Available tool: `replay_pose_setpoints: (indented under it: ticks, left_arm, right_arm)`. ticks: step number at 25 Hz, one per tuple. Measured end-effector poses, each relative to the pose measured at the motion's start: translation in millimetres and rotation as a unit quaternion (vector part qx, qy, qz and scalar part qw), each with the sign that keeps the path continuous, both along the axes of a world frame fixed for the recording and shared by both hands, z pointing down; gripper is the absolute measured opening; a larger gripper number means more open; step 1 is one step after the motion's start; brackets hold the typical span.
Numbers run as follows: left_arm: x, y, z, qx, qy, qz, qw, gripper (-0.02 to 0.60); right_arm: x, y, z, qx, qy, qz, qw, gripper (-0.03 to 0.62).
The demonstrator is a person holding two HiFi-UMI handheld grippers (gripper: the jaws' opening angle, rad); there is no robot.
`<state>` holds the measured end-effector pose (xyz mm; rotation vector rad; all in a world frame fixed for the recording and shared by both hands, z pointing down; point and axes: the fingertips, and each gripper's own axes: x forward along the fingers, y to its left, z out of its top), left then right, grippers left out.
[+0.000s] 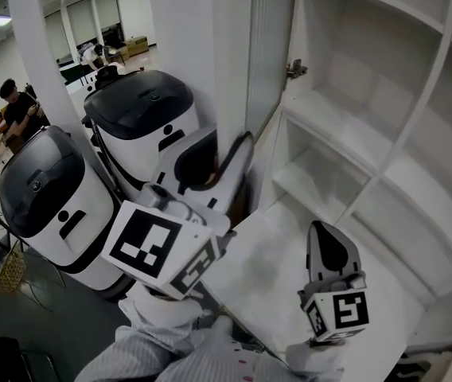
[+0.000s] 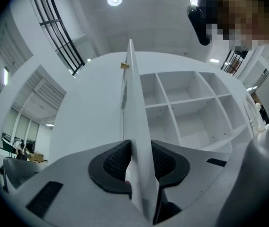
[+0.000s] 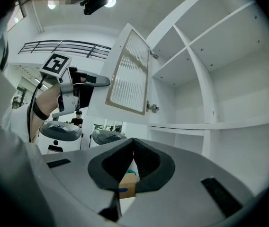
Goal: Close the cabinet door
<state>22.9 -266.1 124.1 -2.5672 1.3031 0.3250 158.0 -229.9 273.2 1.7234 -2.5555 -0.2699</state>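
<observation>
The white cabinet door (image 1: 269, 50) with a ribbed panel stands open, swung out from the shelf unit (image 1: 353, 134) on a metal hinge (image 1: 295, 68). My left gripper (image 1: 220, 162) reaches up to the door's free edge. In the left gripper view the door edge (image 2: 135, 122) runs between the two pads and both press on it, so my left gripper (image 2: 139, 161) is shut on the door. My right gripper (image 1: 324, 231) hovers in front of the lower shelves with nothing in it. Its tips meet in the right gripper view (image 3: 133, 148). That view also shows the door (image 3: 130, 74) and the left gripper (image 3: 101, 81).
Two white service robots with black lids (image 1: 142, 118) (image 1: 43, 189) stand close on the left, behind the open door. A white pillar (image 1: 35, 54) rises behind them. A person (image 1: 19, 106) sits far back left. A cardboard box (image 3: 127, 184) lies low beyond the right jaws.
</observation>
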Motion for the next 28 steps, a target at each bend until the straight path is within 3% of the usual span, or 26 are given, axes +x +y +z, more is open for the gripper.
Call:
replay_pose_setpoints:
  ticks: [9,22,28]
  left_arm:
    - [51.2,14.0,0.8,0.004,-0.01,-0.012,0.9999,0.147]
    - [146.3,18.0,4.0,0.02,-0.06,0.026,0.9977,0.236]
    - [169.1,11.2,6.3,0.02,-0.065,0.025,0.9974,0.249]
  right_arm:
    - [50.4,25.9,9.9,-0.01,0.004,0.009,1.0,0.012]
    - [104.8,54.6,26.1,-0.028,0.013,0.025,0.999,0.012]
    - [125.4,56.1,29.5,-0.029,0.004,0.035,0.999,0.012]
